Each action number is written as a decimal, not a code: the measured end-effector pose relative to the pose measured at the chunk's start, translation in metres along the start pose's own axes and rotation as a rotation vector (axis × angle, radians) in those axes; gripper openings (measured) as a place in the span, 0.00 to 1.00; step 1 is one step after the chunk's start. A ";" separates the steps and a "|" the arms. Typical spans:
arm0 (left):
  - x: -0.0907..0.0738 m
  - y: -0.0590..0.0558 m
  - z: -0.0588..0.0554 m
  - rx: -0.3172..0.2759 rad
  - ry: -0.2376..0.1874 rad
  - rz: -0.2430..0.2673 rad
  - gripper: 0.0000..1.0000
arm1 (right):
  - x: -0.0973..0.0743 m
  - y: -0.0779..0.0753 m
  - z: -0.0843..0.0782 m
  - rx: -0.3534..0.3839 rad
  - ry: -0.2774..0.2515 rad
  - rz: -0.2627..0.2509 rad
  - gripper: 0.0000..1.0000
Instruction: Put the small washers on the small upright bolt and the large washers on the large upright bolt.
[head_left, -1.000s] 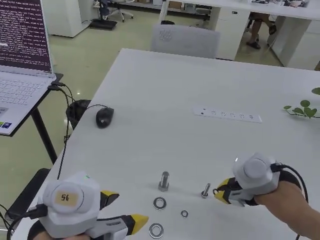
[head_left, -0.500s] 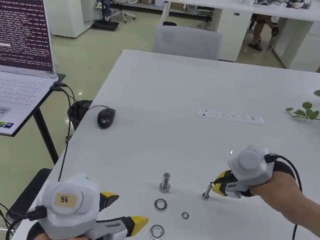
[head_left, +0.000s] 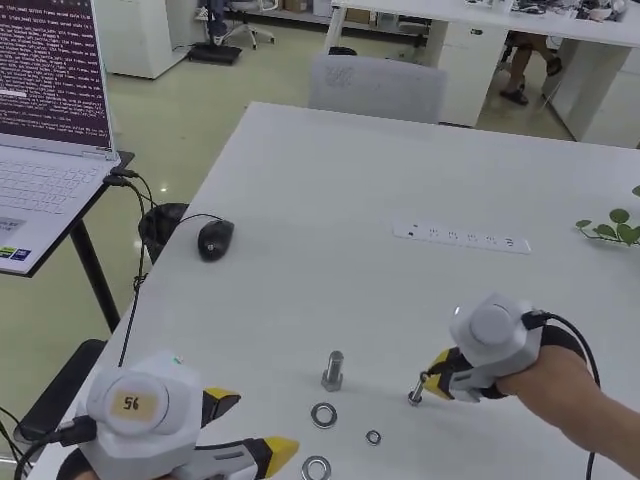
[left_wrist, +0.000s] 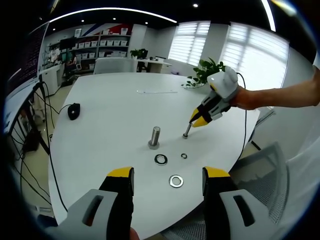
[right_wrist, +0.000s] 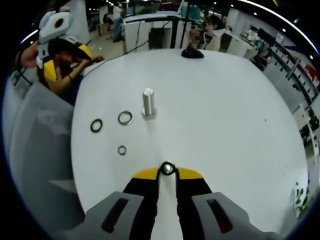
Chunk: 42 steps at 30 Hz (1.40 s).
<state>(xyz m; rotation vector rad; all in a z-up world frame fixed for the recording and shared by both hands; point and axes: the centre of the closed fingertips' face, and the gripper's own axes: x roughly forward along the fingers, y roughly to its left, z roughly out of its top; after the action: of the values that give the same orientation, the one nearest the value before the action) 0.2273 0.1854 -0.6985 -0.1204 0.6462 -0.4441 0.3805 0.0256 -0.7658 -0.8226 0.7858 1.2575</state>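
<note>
Whereas the right gripper (head_left: 427, 384) stood just beside the small bolt (head_left: 416, 392) a second ago, its jaws are now pinched narrow on that bolt's top, apparently to steady it. The left gripper (left_wrist: 167, 181) hangs wide and empty over the near large washer (left_wrist: 176, 180). All three washers lie loose on the desk (head_left: 330, 250) by the large bolt (head_left: 332, 371); none is fitted.

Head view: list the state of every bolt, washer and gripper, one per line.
large bolt: upright, no washer on it.
small bolt: standing, no washer on it, held at its top.
far large washer: lying flat, loose.
near large washer: lying flat, loose.
small washer: lying flat, loose.
left gripper: open, empty.
right gripper: shut on the small bolt.
</note>
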 end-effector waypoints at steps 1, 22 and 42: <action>0.000 0.000 0.000 0.000 0.001 0.000 0.54 | 0.000 0.000 0.000 -0.001 0.003 0.001 0.14; 0.000 0.001 -0.003 -0.003 0.006 0.004 0.54 | 0.009 0.000 -0.003 -0.013 0.035 0.015 0.14; -0.005 0.007 -0.004 -0.010 0.003 0.018 0.54 | 0.041 0.008 -0.025 0.029 0.089 0.059 0.12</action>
<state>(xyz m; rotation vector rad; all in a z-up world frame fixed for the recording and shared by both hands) 0.2235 0.1937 -0.7001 -0.1231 0.6522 -0.4239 0.3770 0.0249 -0.8144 -0.8422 0.9037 1.2657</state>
